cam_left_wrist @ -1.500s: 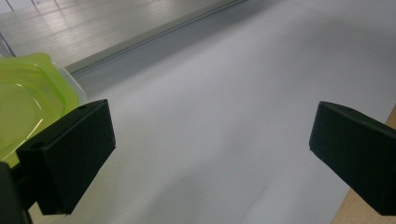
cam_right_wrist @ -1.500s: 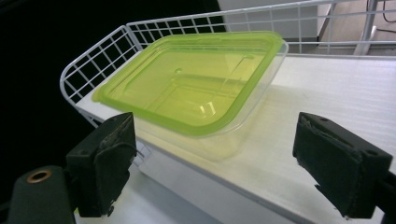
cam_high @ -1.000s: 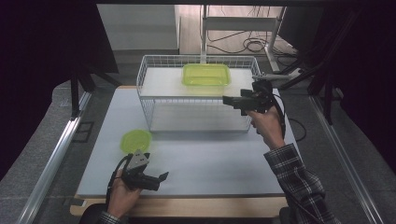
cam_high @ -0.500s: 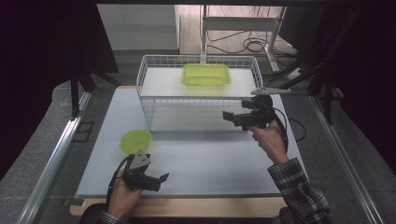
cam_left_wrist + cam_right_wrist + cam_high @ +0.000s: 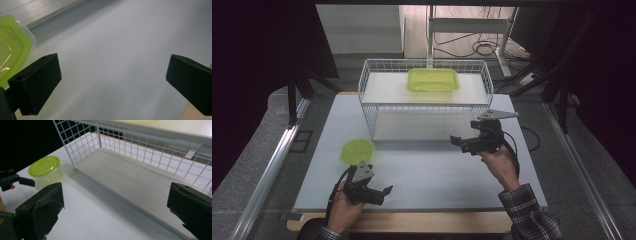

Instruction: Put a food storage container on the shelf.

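Note:
A white wire rack (image 5: 368, 111) stands at the back of the table, with a green rectangular tray (image 5: 433, 80) on its top shelf. A round green-lidded tub (image 5: 357, 151) sits on the mat at the front left. My left gripper (image 5: 383, 195) rests open just in front of the tub, which lies beside its left jaw (image 5: 12, 50) in the left gripper view. My right gripper (image 5: 458, 144) hovers in front of the rack's right end and points left. Its jaws have just been opening and stand wide, with nothing between them (image 5: 115, 200). The right gripper view takes in the rack's lower board (image 5: 130, 180) and the tub (image 5: 44, 166).
A white mat (image 5: 427, 172) covers the table, with a wooden edge (image 5: 412, 222) along the near side. A metal rail (image 5: 272, 170) runs along the left of the table. Cables and a stand leg (image 5: 492, 47) lie on the floor behind the rack.
My right gripper has come down and back toward the person, from beside the rack's upper right front to low in front of it. The left gripper has stayed put.

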A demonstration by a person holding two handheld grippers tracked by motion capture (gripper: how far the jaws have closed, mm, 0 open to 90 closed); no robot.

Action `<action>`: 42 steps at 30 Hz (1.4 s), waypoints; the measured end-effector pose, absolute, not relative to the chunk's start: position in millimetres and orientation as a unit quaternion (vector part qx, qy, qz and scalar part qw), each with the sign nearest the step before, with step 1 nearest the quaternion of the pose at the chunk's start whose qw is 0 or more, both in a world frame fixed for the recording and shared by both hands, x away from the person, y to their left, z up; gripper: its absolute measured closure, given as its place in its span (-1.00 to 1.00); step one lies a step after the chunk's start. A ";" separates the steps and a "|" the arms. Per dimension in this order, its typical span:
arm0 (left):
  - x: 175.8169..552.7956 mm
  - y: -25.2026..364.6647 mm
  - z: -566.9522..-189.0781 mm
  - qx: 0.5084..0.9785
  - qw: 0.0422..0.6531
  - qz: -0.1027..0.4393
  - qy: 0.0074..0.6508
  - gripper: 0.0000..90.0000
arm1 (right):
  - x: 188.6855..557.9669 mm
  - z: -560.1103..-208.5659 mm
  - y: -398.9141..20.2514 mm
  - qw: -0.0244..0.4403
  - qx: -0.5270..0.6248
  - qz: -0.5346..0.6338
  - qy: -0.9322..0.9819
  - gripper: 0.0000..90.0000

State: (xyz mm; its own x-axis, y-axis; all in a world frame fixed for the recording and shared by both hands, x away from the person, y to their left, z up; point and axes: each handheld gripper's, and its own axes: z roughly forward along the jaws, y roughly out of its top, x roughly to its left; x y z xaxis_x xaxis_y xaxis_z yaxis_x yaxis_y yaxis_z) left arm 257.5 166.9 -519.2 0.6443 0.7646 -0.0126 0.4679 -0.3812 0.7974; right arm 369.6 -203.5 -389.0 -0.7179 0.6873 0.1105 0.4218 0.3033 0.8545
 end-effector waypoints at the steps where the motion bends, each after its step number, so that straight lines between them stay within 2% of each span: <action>1: 257.5 167.0 -519.2 0.811 0.407 0.183 0.380 -1.00 | 368.2 -391.5 -204.0 0.141 0.349 0.474 0.796 -0.98; 17: 257.6 166.8 -519.6 0.813 0.403 0.180 0.381 -1.00 | 345.0 -430.1 -210.0 0.153 0.354 0.454 0.803 -0.99; 42: 256.4 164.0 -521.0 0.821 0.390 0.194 0.369 -1.00 | 314.3 -471.3 -223.0 0.154 0.364 0.436 0.809 -1.00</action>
State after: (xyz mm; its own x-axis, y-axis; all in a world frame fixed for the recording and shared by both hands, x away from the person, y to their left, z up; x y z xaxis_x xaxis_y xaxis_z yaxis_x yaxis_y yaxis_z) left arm 256.4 164.0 -521.0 0.6526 0.7571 0.0315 0.4538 -0.4237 0.7840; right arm 314.3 -223.0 -471.3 -0.6883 0.7223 0.0681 0.4534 0.3550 0.8176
